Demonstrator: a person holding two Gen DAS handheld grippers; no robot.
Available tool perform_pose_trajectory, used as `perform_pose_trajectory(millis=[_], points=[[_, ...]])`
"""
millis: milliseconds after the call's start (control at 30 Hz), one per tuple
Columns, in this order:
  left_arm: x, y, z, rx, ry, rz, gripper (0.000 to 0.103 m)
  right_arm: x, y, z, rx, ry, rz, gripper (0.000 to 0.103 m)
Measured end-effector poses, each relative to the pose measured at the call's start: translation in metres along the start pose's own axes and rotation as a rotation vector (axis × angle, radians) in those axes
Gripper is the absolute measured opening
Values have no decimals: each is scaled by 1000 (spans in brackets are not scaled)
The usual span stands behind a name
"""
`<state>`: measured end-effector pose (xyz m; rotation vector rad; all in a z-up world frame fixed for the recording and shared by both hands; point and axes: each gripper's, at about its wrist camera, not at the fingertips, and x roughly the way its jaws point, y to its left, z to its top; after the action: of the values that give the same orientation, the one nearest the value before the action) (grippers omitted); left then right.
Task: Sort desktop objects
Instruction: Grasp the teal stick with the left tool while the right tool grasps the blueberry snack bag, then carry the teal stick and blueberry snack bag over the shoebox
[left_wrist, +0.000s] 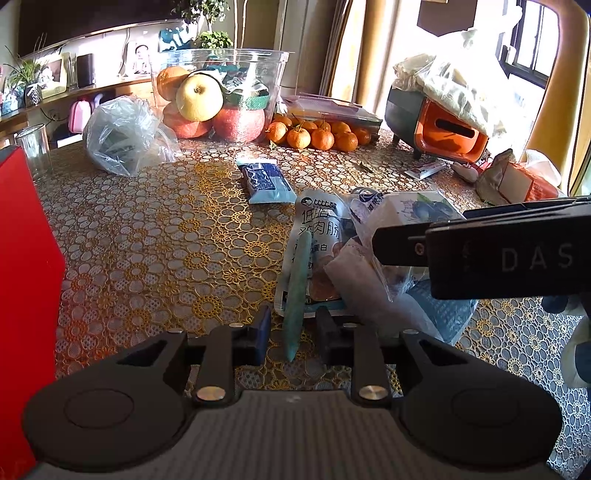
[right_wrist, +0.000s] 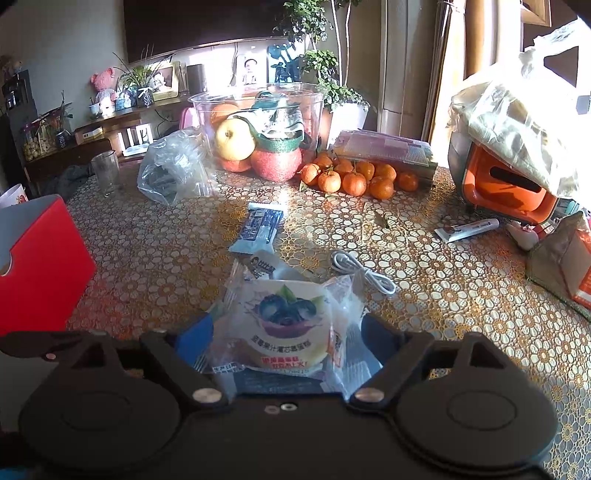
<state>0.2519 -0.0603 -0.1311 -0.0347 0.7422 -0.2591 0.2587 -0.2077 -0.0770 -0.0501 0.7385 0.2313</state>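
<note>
A slim green strip (left_wrist: 301, 273) runs between the fingers of my left gripper (left_wrist: 293, 321), leaning on a white sausage packet (left_wrist: 317, 229). The jaws are narrow, but slivers of tablecloth show on both sides of the strip. My right gripper (right_wrist: 286, 332) straddles a blueberry cake packet (right_wrist: 288, 325) on the heap. Its jaws stand wide and the pads reach only the crinkled wrapper edges. In the left wrist view one of its fingers (left_wrist: 399, 243) crosses that cake packet (left_wrist: 417, 210).
A red box (right_wrist: 40, 266) stands at the left. Ahead lie a blue packet (right_wrist: 258, 227), a white cable (right_wrist: 362, 273) and a tube (right_wrist: 467, 229). Further back are a fruit tub (right_wrist: 258, 110), tangerines (right_wrist: 358, 177), a plastic bag (right_wrist: 173, 170) and a glass (right_wrist: 105, 171).
</note>
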Motion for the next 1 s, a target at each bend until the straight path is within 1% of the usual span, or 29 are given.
perform_pose_trajectory(millis=[33,67,100,167,200,333,533,600,800,1000], points=[[0,-1,0,3,0,1,25,1,0,-1,-1,3,-6,81],[0,-1,0,4,2,-4,21,0,0,-1,-2,2,-5,79],[1,-1,1,0,7,-17,15,0,0,-1,-1,-2,-3,76],[1,-2,1,1,14,-16,12,-2,0,0,-6,-7,5,69],[1,-1,2,1,16,-18,10,-3,1,0,-12,-9,5,68],[-3,1,1,-19,-1,1,9,-7,2,0,-16,-17,6,63],[-15,1,3,-27,-29,3,9,-18,3,1,-30,-34,0,57],[-20,0,3,-30,-34,5,9,-21,3,0,-32,-37,-3,53],[-36,-3,4,-40,-46,0,9,-36,5,0,-39,-52,-7,51],[-53,-8,5,-35,-66,2,9,-53,5,0,-38,-77,-2,51]])
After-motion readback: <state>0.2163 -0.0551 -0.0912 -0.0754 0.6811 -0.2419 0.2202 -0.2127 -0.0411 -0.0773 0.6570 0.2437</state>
